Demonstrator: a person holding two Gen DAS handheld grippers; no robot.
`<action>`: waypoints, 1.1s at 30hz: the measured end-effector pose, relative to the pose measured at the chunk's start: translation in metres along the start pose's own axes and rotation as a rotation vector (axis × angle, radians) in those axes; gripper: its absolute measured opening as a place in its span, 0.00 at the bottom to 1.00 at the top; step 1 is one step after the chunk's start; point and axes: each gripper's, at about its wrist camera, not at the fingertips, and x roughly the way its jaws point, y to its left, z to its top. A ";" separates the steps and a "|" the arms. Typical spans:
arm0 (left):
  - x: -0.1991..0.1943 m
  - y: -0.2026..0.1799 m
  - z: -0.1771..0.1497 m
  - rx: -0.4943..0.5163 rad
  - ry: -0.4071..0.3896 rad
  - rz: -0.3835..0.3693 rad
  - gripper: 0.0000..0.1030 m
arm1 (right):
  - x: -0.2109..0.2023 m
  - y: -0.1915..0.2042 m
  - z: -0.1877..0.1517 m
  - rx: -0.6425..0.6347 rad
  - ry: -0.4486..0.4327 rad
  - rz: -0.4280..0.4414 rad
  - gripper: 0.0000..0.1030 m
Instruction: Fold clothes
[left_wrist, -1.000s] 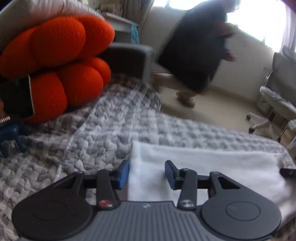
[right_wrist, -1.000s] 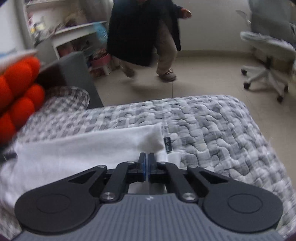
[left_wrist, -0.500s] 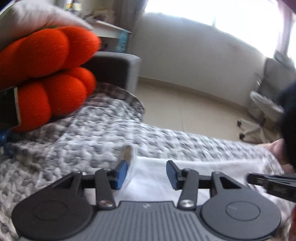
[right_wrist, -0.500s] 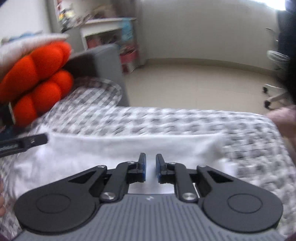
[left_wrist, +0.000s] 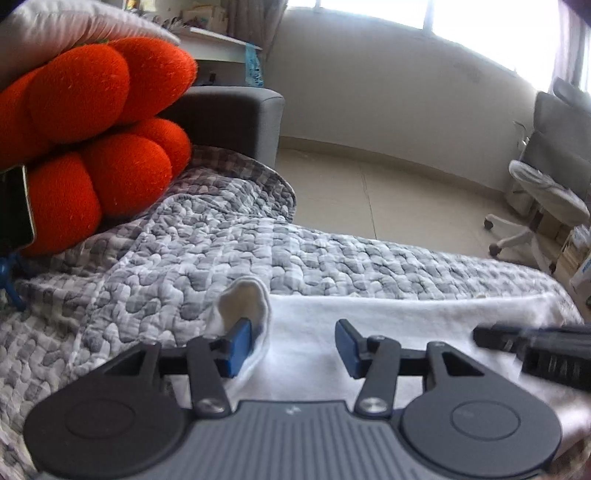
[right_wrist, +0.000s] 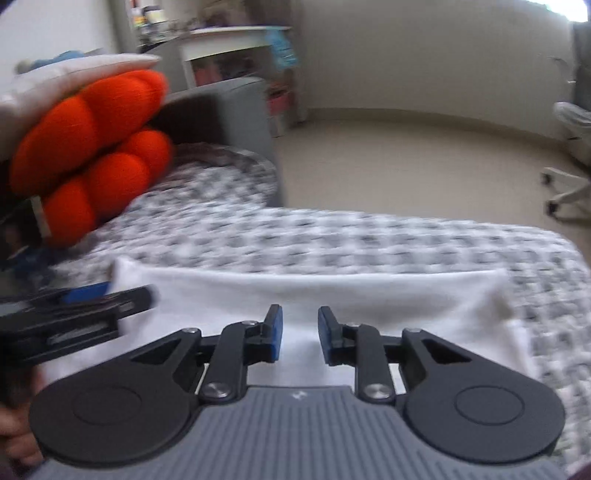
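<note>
On the quilted bed lies a folded white garment (right_wrist: 332, 291), a long flat band stretched crosswise in front of both grippers. Over its middle hangs the right gripper (right_wrist: 300, 332), its blue pads apart and just having been opening, nothing between them but the cloth lying below. At the garment's left end sits the left gripper (left_wrist: 293, 345), jaws spread wide and lately widening a little more; a small corner of white cloth (left_wrist: 243, 299) curls upright against its left pad, caught on that one finger rather than pinched, for the other pad stands clear of it. From the left camera the right tool shows as a dark blurred bar at the right edge. Beneath the garment spreads a grey-and-white checked quilt (left_wrist: 221, 254), puckered and rumpled. A plump orange cushion (left_wrist: 96, 122) of rounded lobes rests at the quilt's far left, under a pale pillow (left_wrist: 74, 22). Beyond it stands a grey upholstered armrest (left_wrist: 229, 118), then bare beige floor (left_wrist: 399, 192), a white wall under a bright window, a white shelf unit (right_wrist: 236, 55) with blurred contents, and a white office chair (left_wrist: 535, 199) on castors at the right.
</note>
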 end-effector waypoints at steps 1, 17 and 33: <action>-0.001 0.003 0.001 -0.021 0.003 -0.001 0.50 | 0.002 0.005 -0.001 -0.010 0.015 0.028 0.25; 0.008 0.030 0.008 -0.151 0.057 -0.028 0.51 | 0.043 0.021 0.012 -0.052 -0.013 -0.087 0.23; -0.002 0.060 0.014 -0.238 0.039 -0.020 0.52 | -0.044 0.030 -0.014 -0.048 0.123 0.025 0.33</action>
